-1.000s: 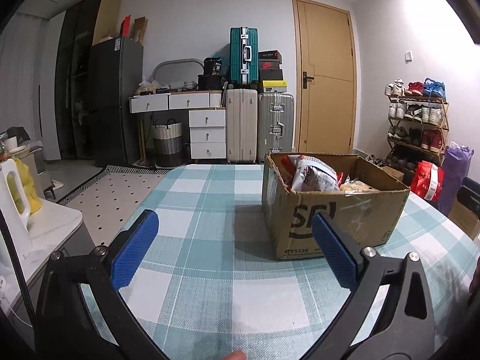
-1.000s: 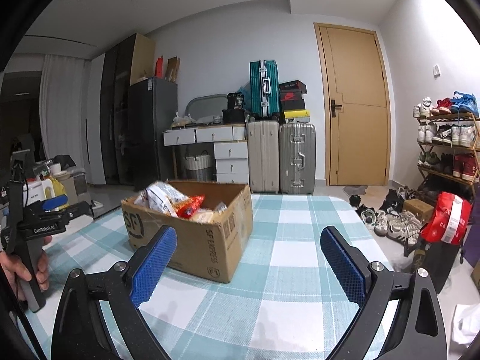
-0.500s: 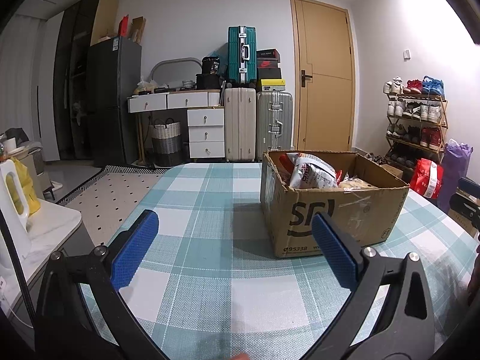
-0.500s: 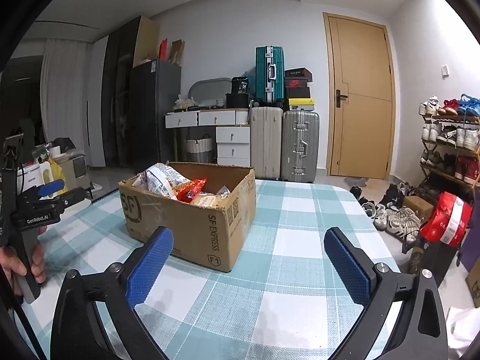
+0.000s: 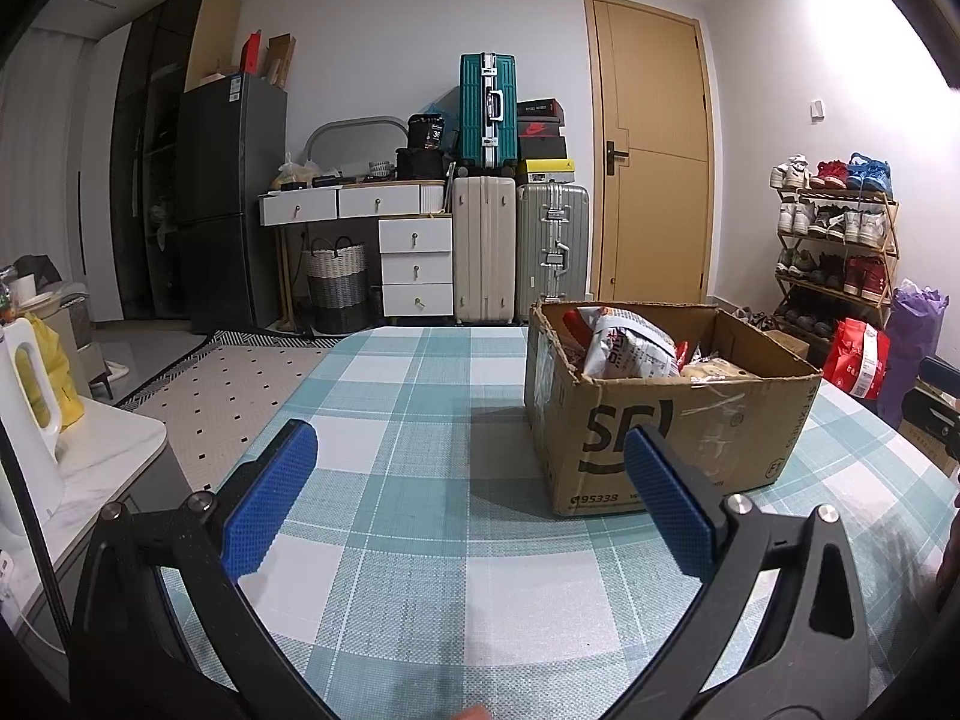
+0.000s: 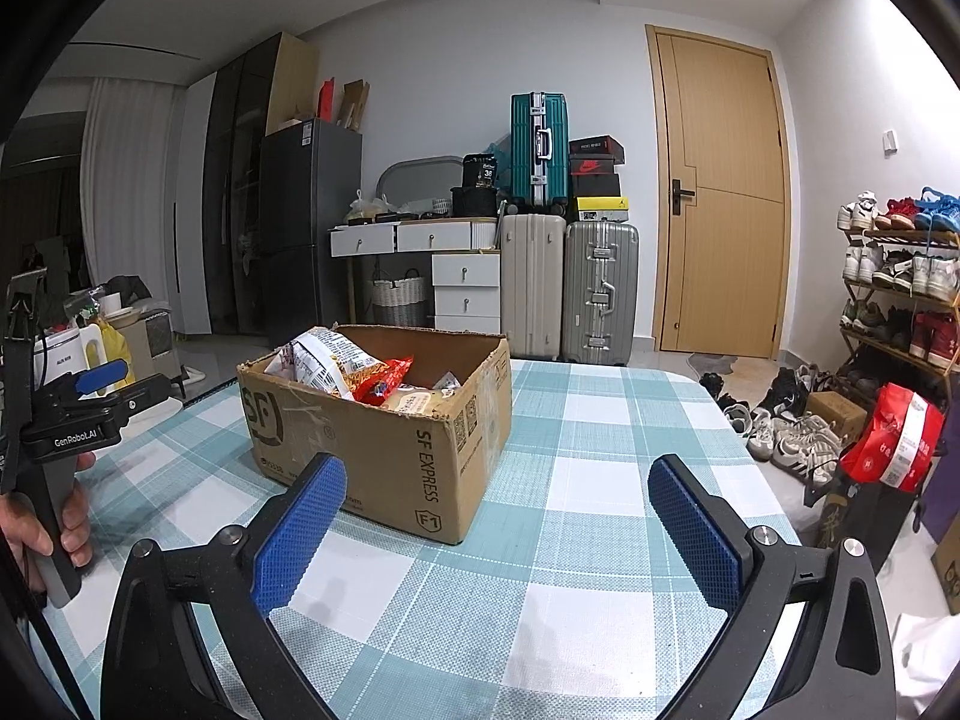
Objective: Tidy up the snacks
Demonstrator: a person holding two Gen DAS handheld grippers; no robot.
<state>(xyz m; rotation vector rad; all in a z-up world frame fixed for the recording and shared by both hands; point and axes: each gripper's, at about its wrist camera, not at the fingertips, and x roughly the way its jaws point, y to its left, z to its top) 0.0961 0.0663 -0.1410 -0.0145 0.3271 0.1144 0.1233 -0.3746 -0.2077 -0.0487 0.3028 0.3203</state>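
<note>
Snacks fill an open cardboard box standing on the checked tablecloth.

Right gripper: jaws spread wide after just opening further, with nothing between the blue pads. It sits low over the cloth, with the near corner of the box just beyond its left pad.

Left gripper: jaws spread wide, empty, over bare tablecloth. In its own view the cardboard box stands ahead and to the right, partly behind the right pad. In the right wrist view the same tool appears at the left edge, with a hand closed round its grip.

Box contents: a white printed bag stands tallest at the left side of the box; a red packet and pale wrapped items lie beside it. All visible snacks are inside the box.

Surroundings: three suitcases, one teal on top, stand against the far wall beside a wooden door. A shoe rack stands to the right, with a red bag on the floor near it.
</note>
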